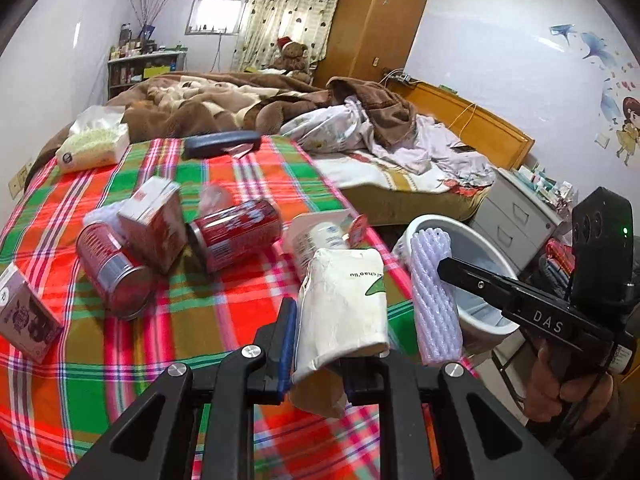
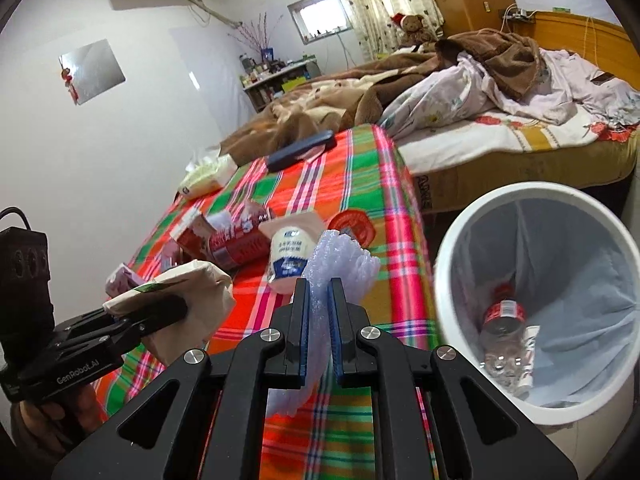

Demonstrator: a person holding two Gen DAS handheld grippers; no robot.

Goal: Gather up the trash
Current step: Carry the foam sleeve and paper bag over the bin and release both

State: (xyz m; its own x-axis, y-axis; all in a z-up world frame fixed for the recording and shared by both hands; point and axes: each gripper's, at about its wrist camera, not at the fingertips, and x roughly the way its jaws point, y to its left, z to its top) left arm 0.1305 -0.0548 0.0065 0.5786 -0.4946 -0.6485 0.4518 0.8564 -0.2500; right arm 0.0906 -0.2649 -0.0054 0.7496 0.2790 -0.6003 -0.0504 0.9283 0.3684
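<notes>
My left gripper (image 1: 320, 320) is shut on a cream paper pouch (image 1: 344, 304) with a green logo and holds it above the plaid tablecloth (image 1: 240, 296); the pouch also shows in the right wrist view (image 2: 180, 288). My right gripper (image 2: 319, 292) is shut on a lilac foam fruit net (image 2: 344, 268), which also shows in the left wrist view (image 1: 434, 300), near the table's right edge. The white trash bin (image 2: 452, 256) with a liner stands on the floor to the right and holds a plastic bottle (image 2: 502, 332).
On the table lie two red cans (image 1: 236, 232) (image 1: 110, 272), a red carton (image 1: 154, 220), a purple box (image 1: 24, 316), a white yogurt bottle (image 2: 290, 256), a dark case (image 1: 222, 144) and a tissue pack (image 1: 92, 146). A bed (image 2: 500, 136) lies behind.
</notes>
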